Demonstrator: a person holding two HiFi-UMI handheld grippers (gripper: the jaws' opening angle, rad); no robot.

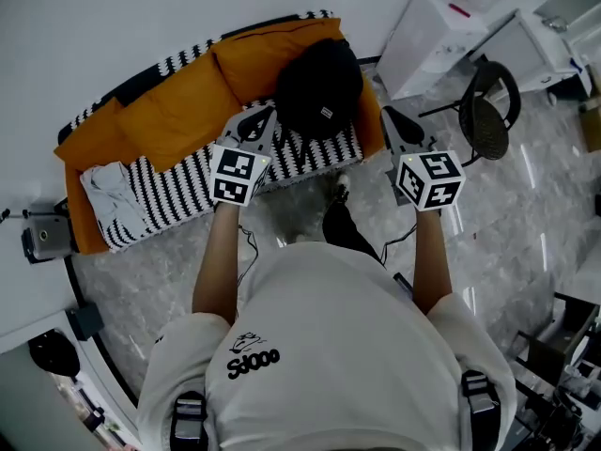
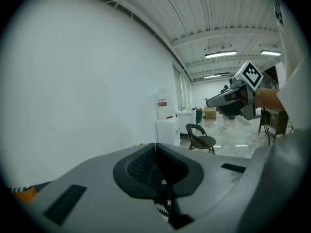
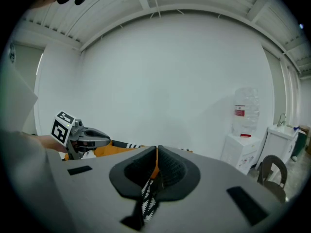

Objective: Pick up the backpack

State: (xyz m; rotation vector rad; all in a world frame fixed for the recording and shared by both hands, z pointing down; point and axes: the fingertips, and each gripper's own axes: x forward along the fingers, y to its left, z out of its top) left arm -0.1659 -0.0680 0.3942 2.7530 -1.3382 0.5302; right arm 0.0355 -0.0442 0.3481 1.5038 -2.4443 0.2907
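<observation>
Zero lifting done: holds left gripper (image 1: 260,120), right gripper (image 1: 391,120), fingers pressed together, empty, short of black rounded fabric backpack (image 1: 319,87) on orange-cushioned sofa (image 1: 169,120); needs opening, grasping, raising

Large open hall staged as a lounge, striped sofa (image 1: 188,192), water dispenser (image 3: 241,148), marble floor (image 1: 488,216), strip-lit ribbed ceiling (image 2: 218,18)

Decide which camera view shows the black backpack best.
The head view: the whole backpack lies on the sofa. The left gripper view shows only a dark sliver, probably it; the right gripper view shows none of it.
</observation>
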